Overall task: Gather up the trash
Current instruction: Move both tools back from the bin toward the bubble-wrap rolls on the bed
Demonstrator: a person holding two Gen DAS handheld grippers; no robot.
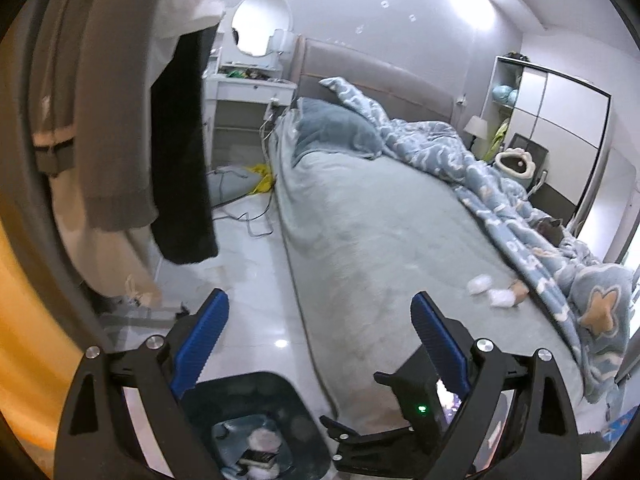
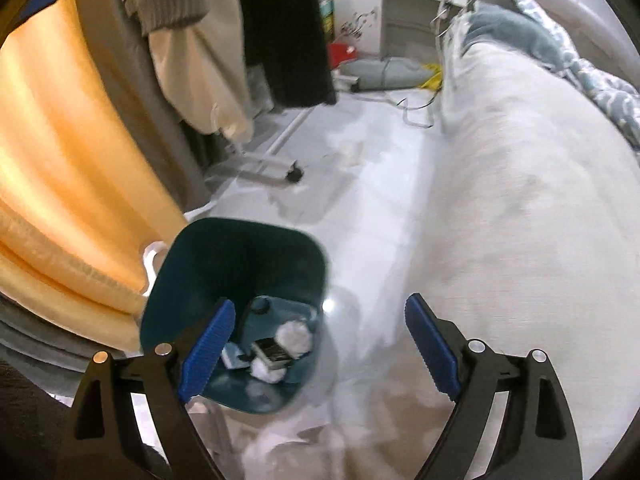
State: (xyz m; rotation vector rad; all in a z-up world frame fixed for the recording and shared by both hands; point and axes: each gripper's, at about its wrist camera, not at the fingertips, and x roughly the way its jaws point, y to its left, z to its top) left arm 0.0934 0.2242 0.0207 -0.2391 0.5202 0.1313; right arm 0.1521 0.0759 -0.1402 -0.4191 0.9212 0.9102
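Left wrist view, left to right: hanging clothes (image 1: 120, 120) at the far left, white tiled floor (image 1: 248, 264), then the bed (image 1: 380, 240) with a grey-green sheet and a blue patterned duvet (image 1: 500, 184) bunched along its right side. The left gripper (image 1: 320, 320) has its blue-padded jaws spread wide apart, nothing between them. Dark teal trash bin (image 1: 248, 420) sits on the floor directly below the gripper, near its left finger, holding crumpled white tissues. Two more crumpled tissues (image 1: 490, 290) lie on the sheet right of the gripper and ahead of its right finger, just beside the duvet edge; a small tan scrap touches them. The right gripper (image 1: 424, 412) shows at the lower right.

Right wrist view, left to right: orange curtain (image 2: 72, 168), hanging clothes (image 2: 192, 40), trash bin (image 2: 240, 272) on the floor (image 2: 360, 184), bed (image 2: 520, 200). The right gripper (image 2: 316, 336) is also spread apart and empty. Its left finger overlaps the bin's near rim. Inside the bin: white tissue wads (image 2: 294, 336), a dark boxy item (image 2: 272, 354). Frame is motion-blurred.
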